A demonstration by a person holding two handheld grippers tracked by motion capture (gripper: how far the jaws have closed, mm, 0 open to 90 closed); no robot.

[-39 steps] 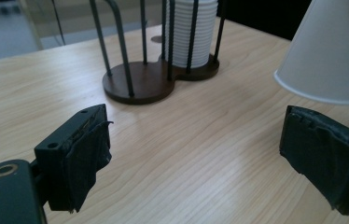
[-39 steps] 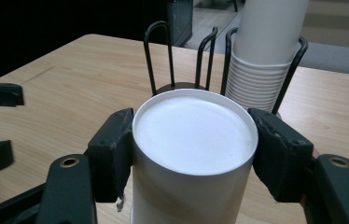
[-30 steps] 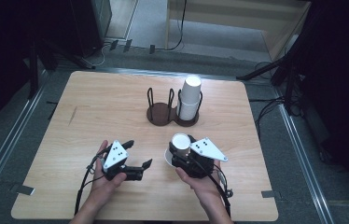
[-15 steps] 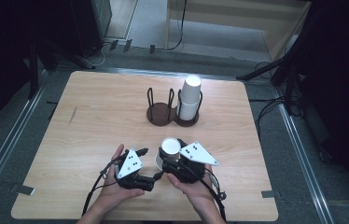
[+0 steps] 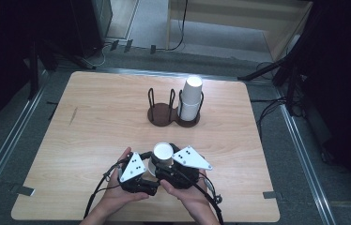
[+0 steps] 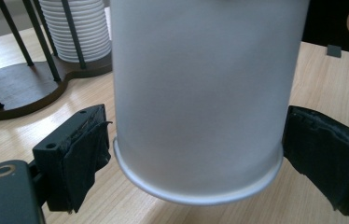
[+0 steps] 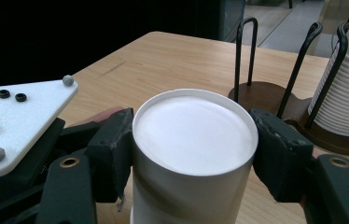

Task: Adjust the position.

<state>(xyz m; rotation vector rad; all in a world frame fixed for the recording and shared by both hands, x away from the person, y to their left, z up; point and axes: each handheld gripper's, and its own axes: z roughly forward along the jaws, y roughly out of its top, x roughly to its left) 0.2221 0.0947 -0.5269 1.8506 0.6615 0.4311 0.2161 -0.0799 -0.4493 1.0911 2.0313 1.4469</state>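
A white paper cup (image 5: 163, 153) stands upside down in the air near the table's front edge. My right gripper (image 5: 164, 161) is shut on it, and in the right gripper view both pads press the cup (image 7: 193, 126) just under its closed end. My left gripper (image 5: 151, 180) has come in from the left. In the left gripper view its jaws straddle the cup (image 6: 200, 84) at the open rim, with a thin gap at each pad, so this gripper (image 6: 198, 158) stands open. Its white plate (image 7: 18, 121) lies close beside the cup.
A dark wooden holder (image 5: 164, 115) with wire posts stands at mid-table. Its right bay holds a tall stack of white cups (image 5: 191, 96), and its left bay has nothing in it. Bare wooden tabletop (image 5: 94, 126) surrounds the hands.
The two hands have come together. The left gripper has moved right until its jaws straddle the cup, and the right gripper has carried the cup a little left.
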